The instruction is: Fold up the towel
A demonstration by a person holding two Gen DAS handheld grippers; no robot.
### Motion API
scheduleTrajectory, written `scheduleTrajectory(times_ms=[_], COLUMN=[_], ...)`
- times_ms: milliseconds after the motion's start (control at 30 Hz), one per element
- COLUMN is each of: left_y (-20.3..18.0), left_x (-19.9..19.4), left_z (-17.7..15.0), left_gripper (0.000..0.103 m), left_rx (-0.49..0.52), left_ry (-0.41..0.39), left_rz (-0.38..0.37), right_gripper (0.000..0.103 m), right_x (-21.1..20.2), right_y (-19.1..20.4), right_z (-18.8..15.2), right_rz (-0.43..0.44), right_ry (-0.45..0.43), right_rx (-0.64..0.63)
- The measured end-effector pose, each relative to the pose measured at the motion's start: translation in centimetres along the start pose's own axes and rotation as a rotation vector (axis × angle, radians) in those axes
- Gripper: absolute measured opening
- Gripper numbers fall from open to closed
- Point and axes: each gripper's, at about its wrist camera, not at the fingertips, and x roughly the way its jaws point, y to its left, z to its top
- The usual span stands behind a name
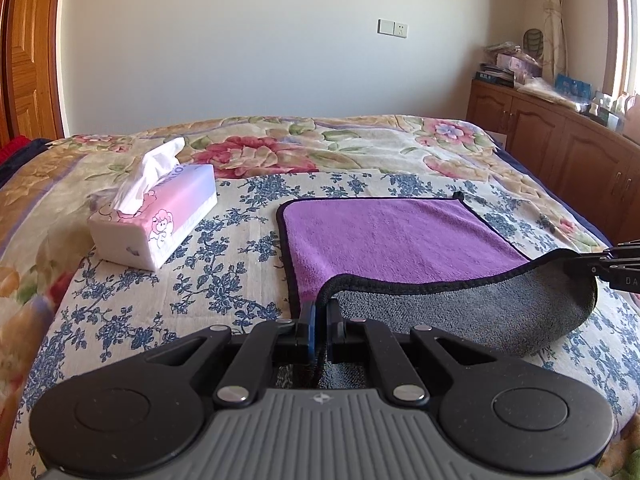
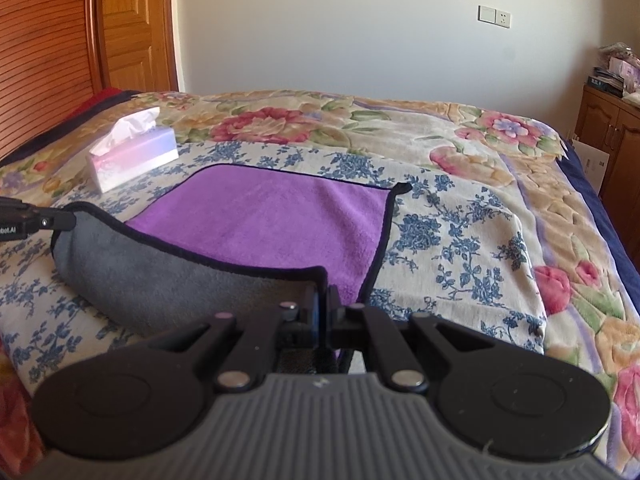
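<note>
A towel (image 1: pixel 384 232), purple on top and grey underneath with a black hem, lies on the bed; it also shows in the right wrist view (image 2: pixel 272 220). Its near edge is lifted and curled over, grey side up. My left gripper (image 1: pixel 320 312) is shut on the towel's near left corner. My right gripper (image 2: pixel 323 300) is shut on the near right corner. The right gripper's tip shows at the right edge of the left wrist view (image 1: pixel 616 264), and the left gripper's tip shows at the left edge of the right wrist view (image 2: pixel 36 220).
A pink and white tissue box (image 1: pixel 156 220) stands on the bed left of the towel, also in the right wrist view (image 2: pixel 132 156). The bed (image 1: pixel 320 148) has flowered covers. A wooden cabinet (image 1: pixel 560 140) with clutter stands at right. A wooden door (image 2: pixel 132 28) stands at left.
</note>
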Motion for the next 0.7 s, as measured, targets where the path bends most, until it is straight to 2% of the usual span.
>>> scheduleTrajectory(times_ms=[700], left_y=[-0.8], left_x=[1.0], left_z=[1.5], left_gripper=[0.006], left_rx=[0.027], left_ry=[0.001], left_rz=[0.005], right_gripper=[0.004], right_x=[0.8], right_y=[-0.5], right_z=[1.5], right_rz=[0.007], right_ry=[-0.043], right_rx=[-0.024])
